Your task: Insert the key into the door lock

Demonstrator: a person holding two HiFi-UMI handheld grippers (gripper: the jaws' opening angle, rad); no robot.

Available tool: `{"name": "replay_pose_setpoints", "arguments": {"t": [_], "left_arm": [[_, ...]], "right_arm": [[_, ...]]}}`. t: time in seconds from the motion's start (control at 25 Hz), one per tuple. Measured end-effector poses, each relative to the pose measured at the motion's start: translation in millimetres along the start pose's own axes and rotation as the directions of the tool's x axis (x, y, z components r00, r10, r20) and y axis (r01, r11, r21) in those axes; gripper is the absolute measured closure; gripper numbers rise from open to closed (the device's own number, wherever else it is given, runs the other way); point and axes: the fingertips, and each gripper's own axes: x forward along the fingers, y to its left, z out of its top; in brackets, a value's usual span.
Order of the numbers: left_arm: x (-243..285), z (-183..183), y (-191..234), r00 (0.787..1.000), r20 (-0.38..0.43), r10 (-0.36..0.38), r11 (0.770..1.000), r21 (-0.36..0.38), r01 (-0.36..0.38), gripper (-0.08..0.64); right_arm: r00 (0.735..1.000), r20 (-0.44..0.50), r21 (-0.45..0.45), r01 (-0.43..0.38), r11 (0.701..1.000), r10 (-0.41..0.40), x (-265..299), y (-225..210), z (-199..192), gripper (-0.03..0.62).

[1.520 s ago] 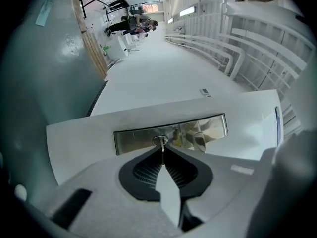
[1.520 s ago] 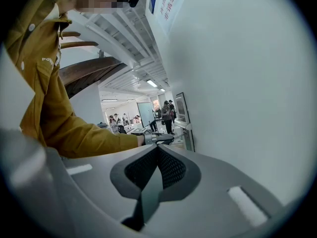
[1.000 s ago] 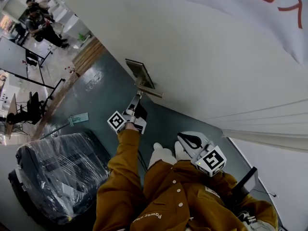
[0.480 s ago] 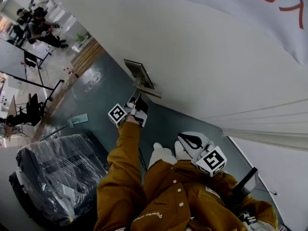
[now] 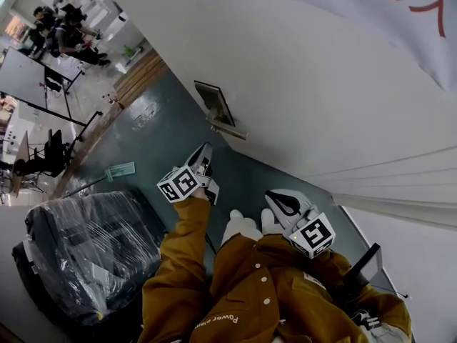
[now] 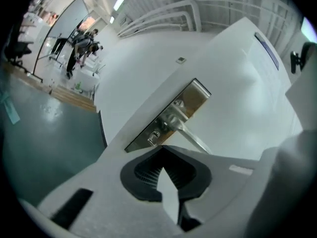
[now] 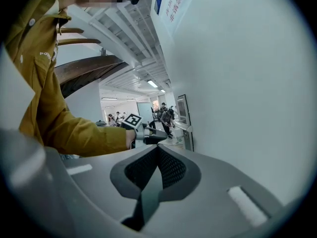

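Left tongs point(image 6: 161, 151), closed with no key visible, faced the lock plate point(image 6: 171, 114), seemingly for aiming; right tongs point(image 7: 157, 150), closed and empty, hung aside.

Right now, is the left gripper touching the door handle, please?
No, the head view shows floor between the left gripper and the door handle.

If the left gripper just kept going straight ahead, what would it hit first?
Likely the metal lock plate on the white door, near the lever handle, though depth is unclear.
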Motion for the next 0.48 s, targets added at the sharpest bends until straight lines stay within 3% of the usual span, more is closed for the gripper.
{"name": "replay_pose_setpoints", "arguments": {"t": [0.08, 0.12, 0.28, 0.36, 0.48], "left_arm": [[-20, -2, -15, 0.999, 0.007, 0.051, 0.991, 0.121, -0.052, 0.559], [-30, -3, -23, 0.996, 0.019, 0.086, 0.976, 0.198, -0.088, 0.560], [-61, -13, -63, 0.984, 0.077, 0.162, 0.854, 0.489, -0.179, 0.558], [-72, -25, -91, 0.985, 0.083, 0.151, 0.807, 0.565, -0.172, 0.558], [-91, -42, -128, 0.988, 0.084, 0.132, 0.762, 0.628, -0.155, 0.558]], "right_arm": [[1.000, -0.002, -0.008, 0.021, 1.000, -0.021, -2, -1, 0, 0.588], [0.999, -0.007, -0.009, 0.037, 0.999, -0.037, -3, -3, 0, 0.588], [0.997, -0.002, -0.014, 0.083, 0.996, -0.083, -6, -14, 4, 0.588], [0.996, 0.004, -0.017, 0.086, 0.996, -0.086, -7, -16, 6, 0.588], [0.996, 0.002, -0.025, 0.086, 0.996, -0.086, -8, -16, 8, 0.588]]}}
